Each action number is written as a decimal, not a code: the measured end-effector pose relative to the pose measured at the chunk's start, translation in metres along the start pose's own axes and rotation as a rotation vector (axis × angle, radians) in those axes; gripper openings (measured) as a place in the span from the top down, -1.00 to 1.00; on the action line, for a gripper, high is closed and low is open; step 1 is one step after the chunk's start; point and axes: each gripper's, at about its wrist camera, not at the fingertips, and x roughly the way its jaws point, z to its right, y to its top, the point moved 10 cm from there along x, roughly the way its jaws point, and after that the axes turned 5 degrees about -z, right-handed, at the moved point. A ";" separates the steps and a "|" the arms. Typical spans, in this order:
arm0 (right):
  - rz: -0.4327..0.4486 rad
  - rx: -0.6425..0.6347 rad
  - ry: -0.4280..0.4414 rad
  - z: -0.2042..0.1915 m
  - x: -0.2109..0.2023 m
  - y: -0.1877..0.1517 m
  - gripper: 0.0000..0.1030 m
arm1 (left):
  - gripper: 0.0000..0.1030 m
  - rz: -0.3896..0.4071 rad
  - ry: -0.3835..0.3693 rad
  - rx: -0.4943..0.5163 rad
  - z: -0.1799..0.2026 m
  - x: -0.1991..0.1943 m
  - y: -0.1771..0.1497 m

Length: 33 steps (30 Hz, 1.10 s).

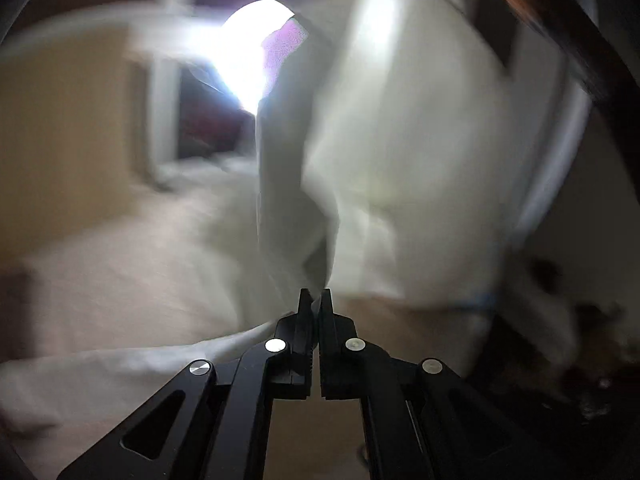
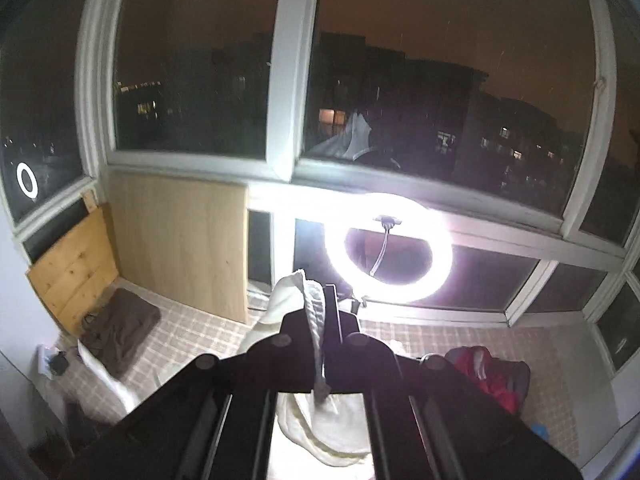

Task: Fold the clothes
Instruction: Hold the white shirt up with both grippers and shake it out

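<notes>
Left gripper [image 1: 316, 296] clamps blurred white cloth [image 1: 380, 160]; only the right view shows right gripper [image 2: 320, 300] pinching its ribbed hem, a ring light [image 2: 388, 248], 1 brown folded garment [image 2: 124, 332].

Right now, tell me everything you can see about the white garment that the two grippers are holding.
The white garment is a soft, off-white cloth, lifted and hanging in loose folds. The left gripper is shut on a bunched fold of it; the view there is blurred. The right gripper is shut on a ribbed, thicker edge, with cloth poking above the fingers and sagging below. What kind of garment it is cannot be told.
</notes>
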 end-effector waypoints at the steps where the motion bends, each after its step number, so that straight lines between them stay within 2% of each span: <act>1: -0.006 -0.002 0.006 0.003 0.009 -0.001 0.98 | 0.97 -0.018 -0.026 0.026 0.025 0.018 -0.004; 2: -0.012 -0.004 0.011 0.005 0.018 -0.003 0.98 | 0.96 -0.035 -0.053 0.051 0.049 0.036 -0.008; 4: -0.019 -0.011 0.026 0.015 0.031 -0.004 0.98 | 0.94 -0.048 -0.031 0.081 0.077 0.057 -0.005; 5: -0.019 -0.025 0.040 0.018 0.034 -0.006 0.98 | 0.86 -0.054 -0.019 0.096 0.090 0.068 -0.003; 8: -0.018 -0.067 0.081 0.028 0.042 -0.013 0.98 | 0.71 -0.012 0.031 -0.018 0.088 0.062 0.004; 15: 0.024 -0.156 0.209 0.048 0.038 -0.025 0.98 | 0.64 0.062 0.193 -0.214 0.072 0.042 0.021; 18: 0.043 -0.193 0.247 0.051 0.030 -0.025 0.98 | 0.62 0.129 0.187 -0.306 0.080 0.028 0.039; 20: 0.055 -0.202 0.269 0.055 0.026 -0.023 0.98 | 0.34 0.171 0.150 -0.330 0.093 0.021 0.058; 21: 0.063 -0.198 0.273 0.058 0.024 -0.021 0.98 | 0.30 0.185 0.145 -0.326 0.100 0.019 0.064; 23: 0.078 -0.195 0.281 0.063 0.021 -0.020 0.98 | 0.26 0.211 0.197 -0.286 0.115 0.015 0.073; 24: 0.084 -0.195 0.285 0.065 0.019 -0.020 0.98 | 0.25 0.230 0.259 -0.261 0.116 0.010 0.076; 25: 0.090 -0.196 0.289 0.067 0.017 -0.021 0.98 | 0.15 0.240 0.309 -0.233 0.116 0.007 0.078; 26: 0.093 -0.200 0.294 0.068 0.015 -0.022 0.98 | -0.02 0.228 0.338 -0.221 0.110 0.008 0.077; 28: 0.099 -0.202 0.301 0.071 0.013 -0.024 0.98 | -0.11 0.202 0.392 -0.200 0.097 0.011 0.074; 31: 0.104 -0.198 0.314 0.073 0.013 -0.026 0.98 | -0.11 0.110 0.332 -0.201 0.084 0.041 0.064; 32: 0.106 -0.198 0.317 0.072 0.013 -0.026 0.98 | -0.08 0.092 0.303 -0.210 0.082 0.049 0.061; 33: 0.106 -0.202 0.319 0.071 0.014 -0.026 0.98 | 0.19 0.074 0.273 -0.220 0.080 0.057 0.058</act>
